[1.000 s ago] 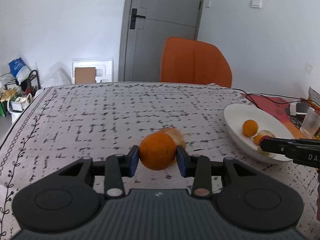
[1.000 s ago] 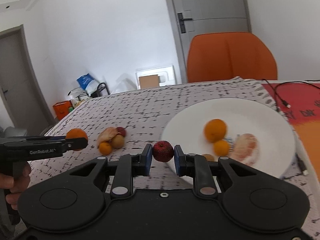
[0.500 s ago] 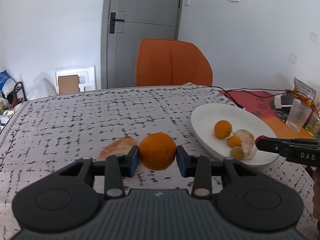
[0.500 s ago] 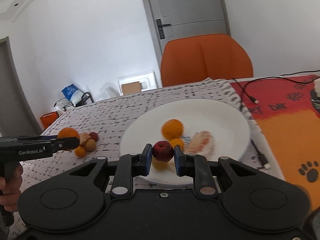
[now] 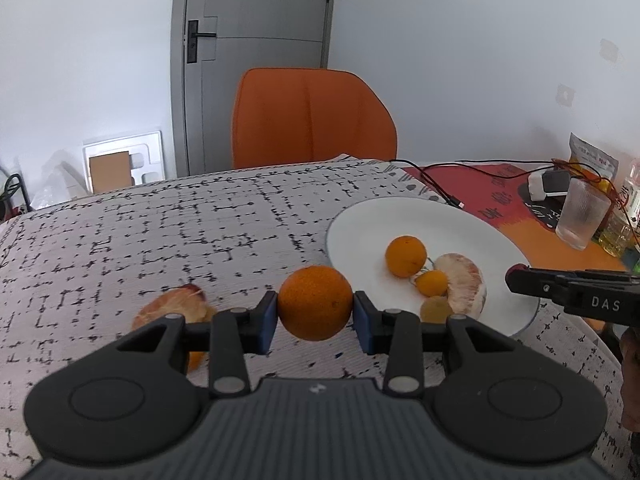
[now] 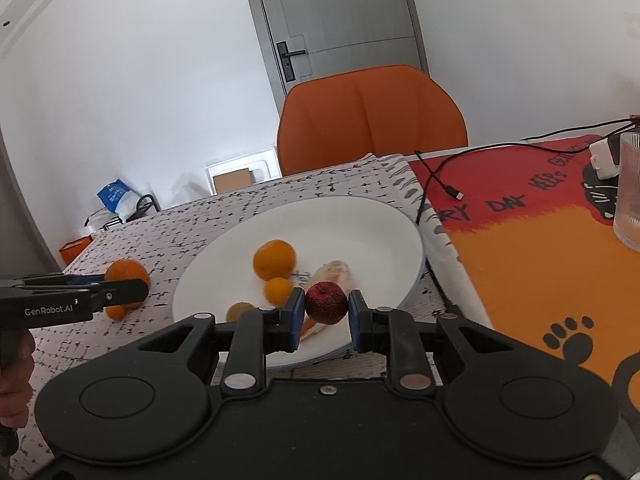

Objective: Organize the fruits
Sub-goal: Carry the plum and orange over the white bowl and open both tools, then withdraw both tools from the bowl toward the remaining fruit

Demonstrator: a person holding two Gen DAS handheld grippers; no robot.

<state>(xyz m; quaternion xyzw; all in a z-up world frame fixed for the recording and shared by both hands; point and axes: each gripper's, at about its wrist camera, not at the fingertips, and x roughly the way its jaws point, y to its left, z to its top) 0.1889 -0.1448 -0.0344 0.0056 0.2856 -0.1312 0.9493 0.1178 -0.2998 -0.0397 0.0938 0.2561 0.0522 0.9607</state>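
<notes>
Both tongs have swung toward the white plate since a second ago: it now fills the middle of the right wrist view, and in the left wrist view it has slid in from the right edge. Patterned cloth covers the worktop, with a broad bare stretch left of the plate; to the right lie an orange-and-red mat, a black cable and one ribbed glass. One orange chair stands at the far edge.

On the plate sit four pieces: one orange, one peeled citrus piece, one small orange fruit and one yellowish-brown fruit. Off the plate on the cloth lie another peeled piece and a small orange fruit.

Tilted downward, the left tongs are clamped on a large orange above the cloth, just left of the plate's near rim. Also tilted down, the right tongs are closed on a small dark red fruit over the plate's near edge.
</notes>
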